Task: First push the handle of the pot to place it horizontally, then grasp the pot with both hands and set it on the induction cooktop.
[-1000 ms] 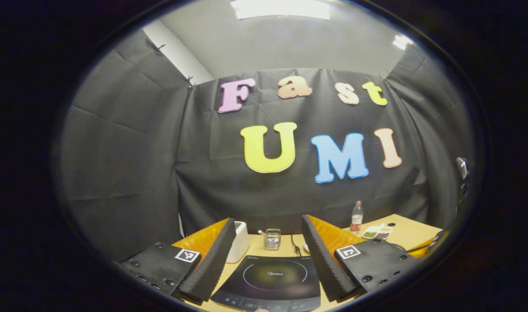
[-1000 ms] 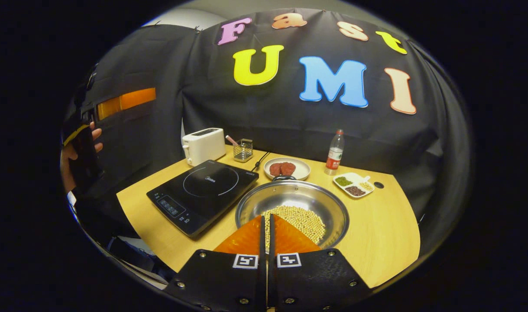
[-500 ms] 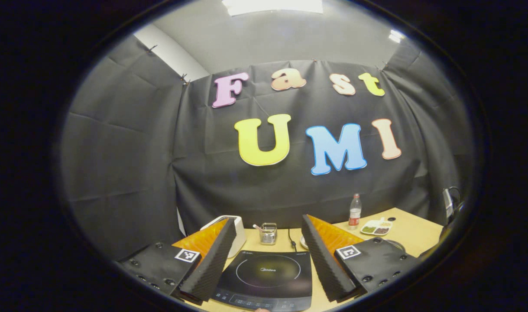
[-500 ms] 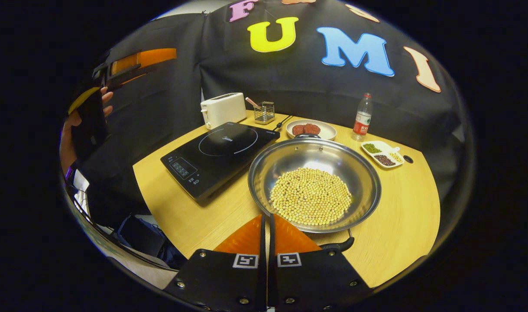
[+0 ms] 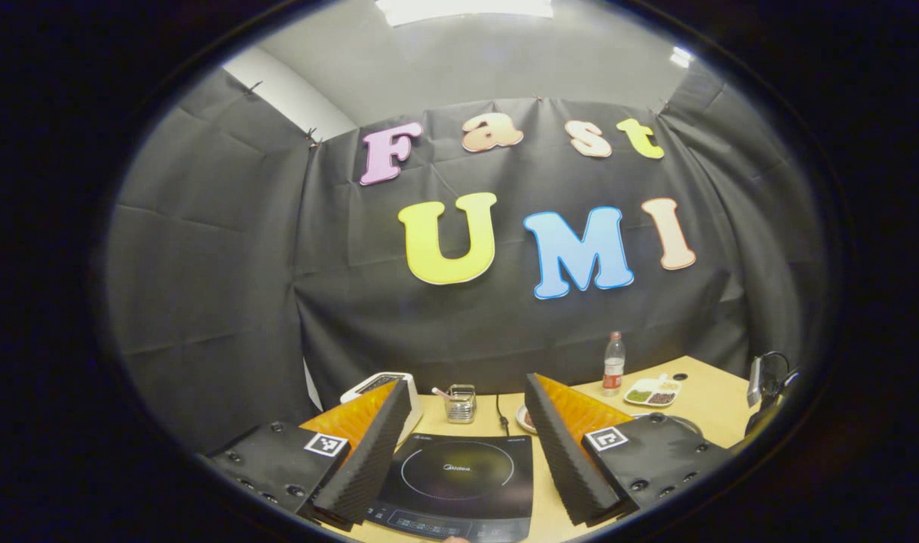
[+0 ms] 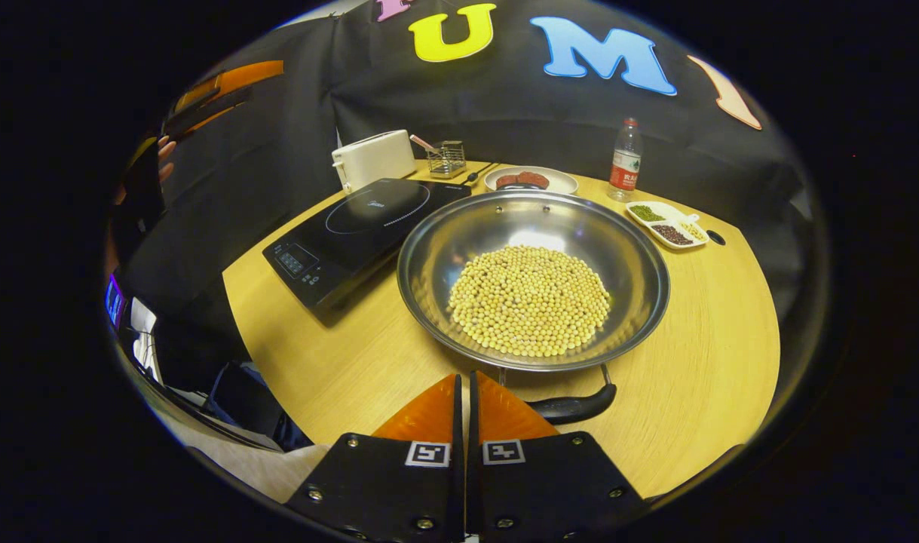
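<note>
Right tongs (image 6: 463, 388), pressed together, hover by the steel pot's (image 6: 533, 279) black near handle (image 6: 572, 407), ready to push; left tongs (image 5: 465, 437) gape above the black induction cooktop (image 5: 459, 483).

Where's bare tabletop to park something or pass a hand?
Free: the near-left table between induction cooktop and edge; the right side between pot and edge, below the divided dish. Crowded: the back row of toaster, wire holder, plate, bottle. Pot nearly touches cooktop.
</note>
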